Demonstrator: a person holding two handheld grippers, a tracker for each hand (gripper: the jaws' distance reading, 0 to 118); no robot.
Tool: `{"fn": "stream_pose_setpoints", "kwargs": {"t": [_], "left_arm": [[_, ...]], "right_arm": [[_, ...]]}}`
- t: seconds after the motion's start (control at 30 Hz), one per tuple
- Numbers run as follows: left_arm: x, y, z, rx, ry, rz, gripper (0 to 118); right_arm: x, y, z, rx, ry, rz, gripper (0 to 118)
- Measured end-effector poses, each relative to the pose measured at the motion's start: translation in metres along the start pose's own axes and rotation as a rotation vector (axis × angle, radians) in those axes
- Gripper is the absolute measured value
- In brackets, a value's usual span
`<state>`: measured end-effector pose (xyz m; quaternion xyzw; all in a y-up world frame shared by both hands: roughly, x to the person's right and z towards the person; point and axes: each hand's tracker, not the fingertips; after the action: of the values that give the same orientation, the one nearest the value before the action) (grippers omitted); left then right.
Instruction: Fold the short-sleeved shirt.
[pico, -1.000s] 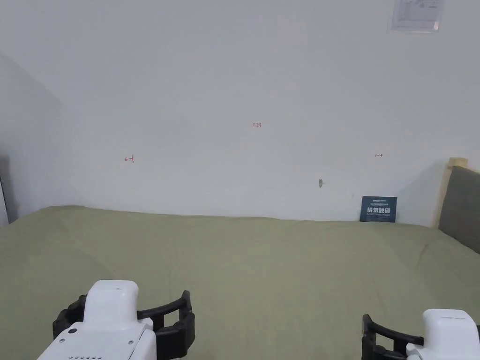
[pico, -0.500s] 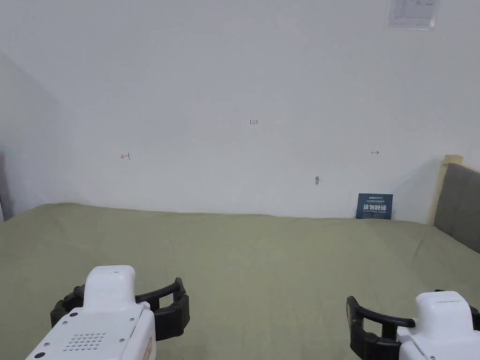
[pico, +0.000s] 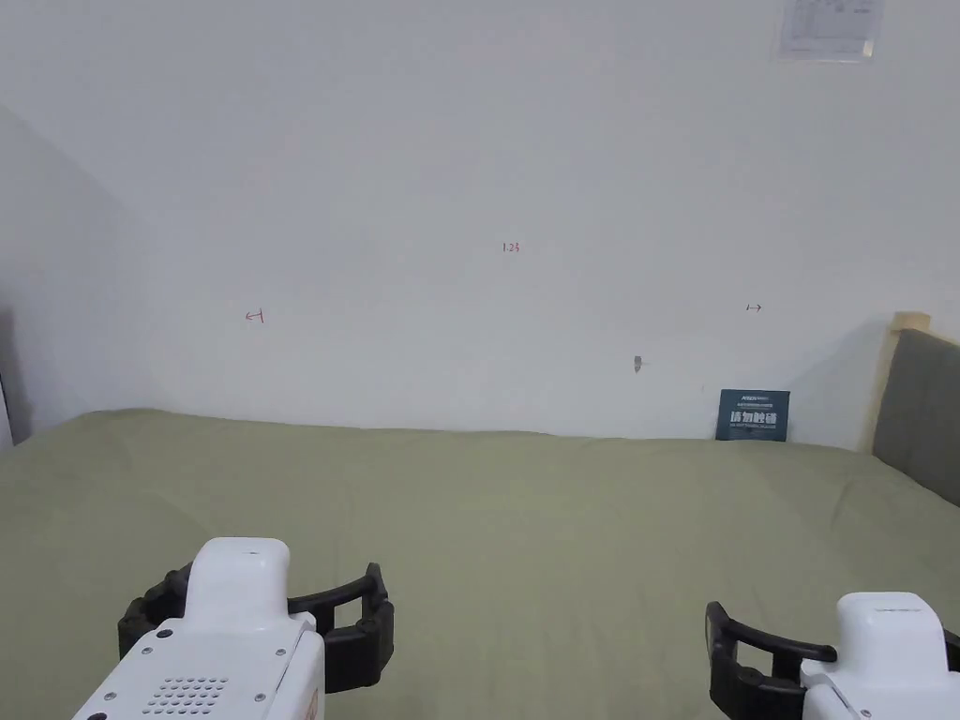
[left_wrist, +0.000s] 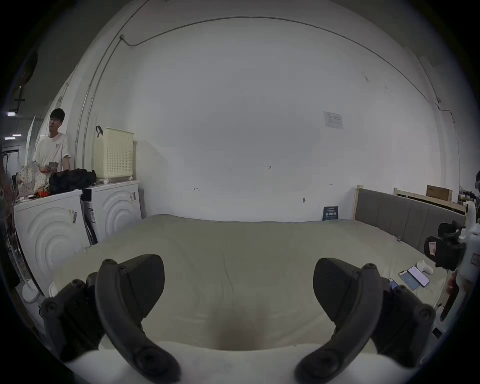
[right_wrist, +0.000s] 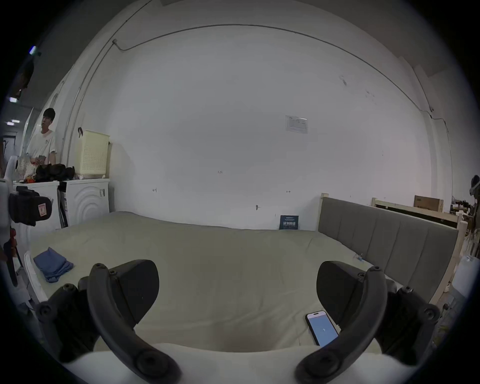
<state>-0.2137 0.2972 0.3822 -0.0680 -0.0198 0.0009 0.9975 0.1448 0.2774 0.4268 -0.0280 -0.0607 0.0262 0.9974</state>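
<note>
- Blue cloth (right_wrist: 52, 267), bunched and partly folded, lying on the olive bed (pico: 562, 525) near its left edge, at about nine o'clock in the right gripper view; probably the short-sleeved shirt.
- Likely soft, light, limp; best pinched at hem corners or shoulders.
- One garment counted; three phones (left_wrist: 413, 278), two in a pair.
- Left gripper (left_wrist: 238, 283) and right gripper (right_wrist: 237, 288) both spread wide, pinching nothing.
</note>
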Motion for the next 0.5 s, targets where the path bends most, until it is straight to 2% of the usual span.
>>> {"fn": "stream_pose_setpoints", "kwargs": {"t": [0.33, 0.5], "left_arm": [[-0.004, -0.002, -0.002, -0.006, -0.005, 0.016, 118], [-0.004, -0.002, -0.004, -0.009, -0.007, 0.008, 118]], "right_arm": [[0.011, 0.004, -0.010, -0.009, -0.045, -0.091, 118], [0.012, 0.005, -0.012, -0.045, -0.065, -0.079, 118]]}}
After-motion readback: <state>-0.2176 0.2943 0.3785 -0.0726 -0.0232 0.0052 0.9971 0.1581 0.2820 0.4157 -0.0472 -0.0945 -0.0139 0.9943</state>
